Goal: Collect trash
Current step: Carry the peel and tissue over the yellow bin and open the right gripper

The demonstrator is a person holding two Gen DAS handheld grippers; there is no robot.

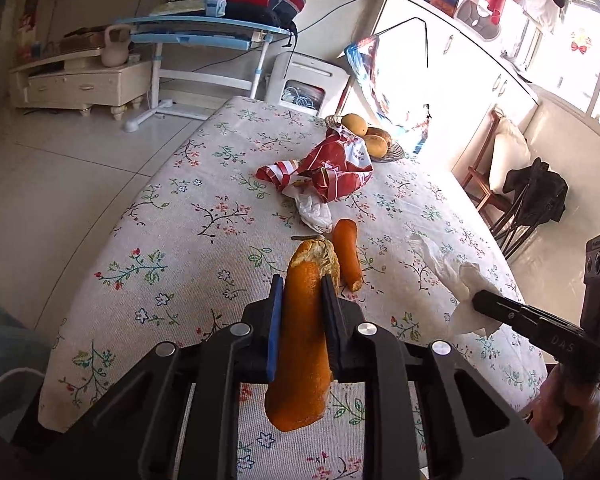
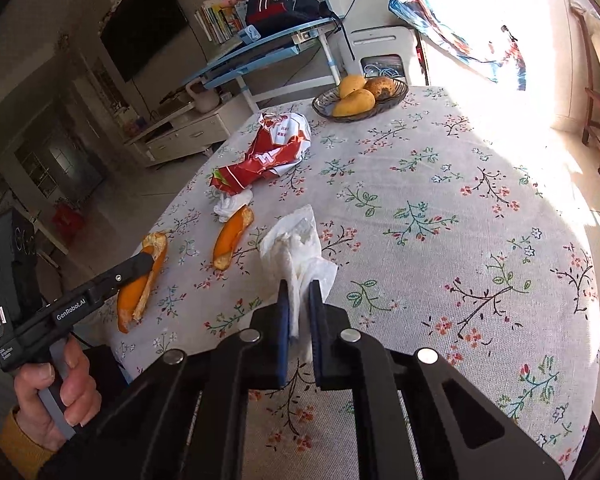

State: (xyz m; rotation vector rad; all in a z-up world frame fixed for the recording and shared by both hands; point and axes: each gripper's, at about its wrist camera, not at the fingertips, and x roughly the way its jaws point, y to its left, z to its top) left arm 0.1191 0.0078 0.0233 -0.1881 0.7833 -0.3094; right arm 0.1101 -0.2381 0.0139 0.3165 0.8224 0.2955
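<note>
Print on the crumpled red wrapper (image 1: 332,170) too small to read

A peel (image 2: 233,238) lies between wrapper (image 2: 268,152) and tissue (image 2: 296,248).

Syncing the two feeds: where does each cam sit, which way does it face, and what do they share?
Left wrist: on the left gripper, looking down its fingers across the floral table; it clamps an orange peel; right gripper enters from the right.
Right wrist: on the right gripper, same heading; it clamps a white tissue; left gripper and the hand holding it show at left.
Shared: second peel, red wrapper, fruit basket.
</note>
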